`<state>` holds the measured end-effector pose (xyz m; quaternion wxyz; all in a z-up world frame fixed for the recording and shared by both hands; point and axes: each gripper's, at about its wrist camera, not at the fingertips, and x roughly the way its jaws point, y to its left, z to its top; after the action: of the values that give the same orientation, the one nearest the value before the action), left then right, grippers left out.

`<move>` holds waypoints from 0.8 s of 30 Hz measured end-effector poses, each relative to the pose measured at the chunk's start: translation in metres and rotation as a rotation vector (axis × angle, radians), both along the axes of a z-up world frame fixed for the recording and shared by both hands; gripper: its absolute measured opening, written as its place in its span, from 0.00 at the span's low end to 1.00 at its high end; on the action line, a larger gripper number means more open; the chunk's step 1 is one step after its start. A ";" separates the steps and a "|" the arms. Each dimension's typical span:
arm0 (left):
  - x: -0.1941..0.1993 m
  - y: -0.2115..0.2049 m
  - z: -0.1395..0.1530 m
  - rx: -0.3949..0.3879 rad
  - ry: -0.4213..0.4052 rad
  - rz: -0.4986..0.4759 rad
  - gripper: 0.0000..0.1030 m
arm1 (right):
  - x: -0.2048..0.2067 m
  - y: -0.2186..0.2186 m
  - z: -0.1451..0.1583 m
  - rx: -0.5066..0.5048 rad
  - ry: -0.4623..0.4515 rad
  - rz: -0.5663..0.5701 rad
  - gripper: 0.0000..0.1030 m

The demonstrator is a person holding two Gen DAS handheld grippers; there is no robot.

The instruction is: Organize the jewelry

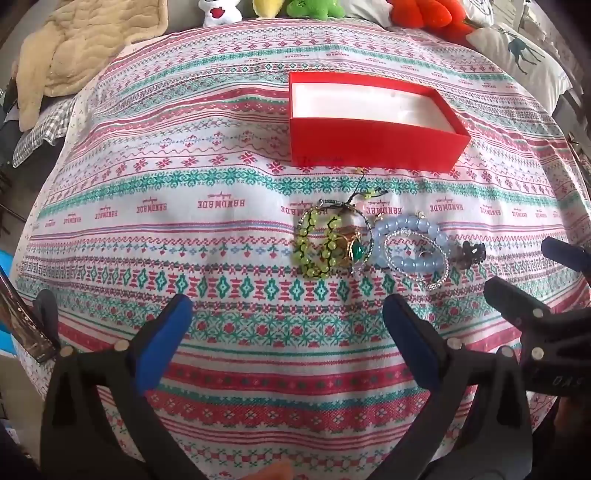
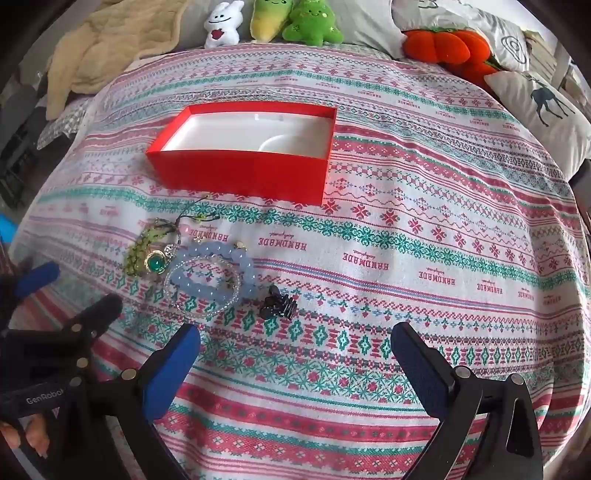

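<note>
A bed is covered by a patterned cloth woven in red, green and white bands with the word HANDMADE repeated across it. At the far left a cream quilted blanket is heaped; along the far edge a white plush toy, a yellow-green one, a green one and an orange plush are lined up, and at the far right a pillow printed with a deer is seen.

An open red box with a white lining rests on the cloth. On the near side of it, apart from it, the jewelry is bunched: a green bead bracelet, a gold ring with a green stone, a blue bead bracelet overlapped by a clear crystal bracelet, and just to their right a dark hair claw.

The left gripper is held spread wide over bare cloth, nothing between its jaws. The right gripper is likewise spread and empty.

Only in the right wrist view are a round recess in the box lining and fingers on the left gripper's handle shown.
</note>
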<state>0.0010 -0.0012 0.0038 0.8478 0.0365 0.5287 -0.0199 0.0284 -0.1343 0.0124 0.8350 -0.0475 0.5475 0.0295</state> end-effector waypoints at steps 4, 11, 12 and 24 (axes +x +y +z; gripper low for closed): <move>-0.002 0.001 -0.003 -0.002 0.005 0.004 1.00 | -0.014 -0.011 0.001 0.003 -0.001 0.002 1.00; -0.002 0.001 -0.004 -0.005 0.007 0.004 1.00 | -0.029 -0.027 0.004 0.003 0.003 0.007 1.00; -0.002 0.001 -0.004 -0.005 0.007 0.004 1.00 | -0.029 -0.026 0.004 0.002 0.004 0.008 1.00; -0.002 0.000 -0.005 -0.013 0.014 0.004 1.00 | -0.028 -0.024 0.003 0.000 0.006 0.007 1.00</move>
<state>-0.0014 -0.0009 -0.0010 0.8443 0.0297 0.5346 -0.0218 0.0002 -0.1583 0.0156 0.8332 -0.0491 0.5498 0.0326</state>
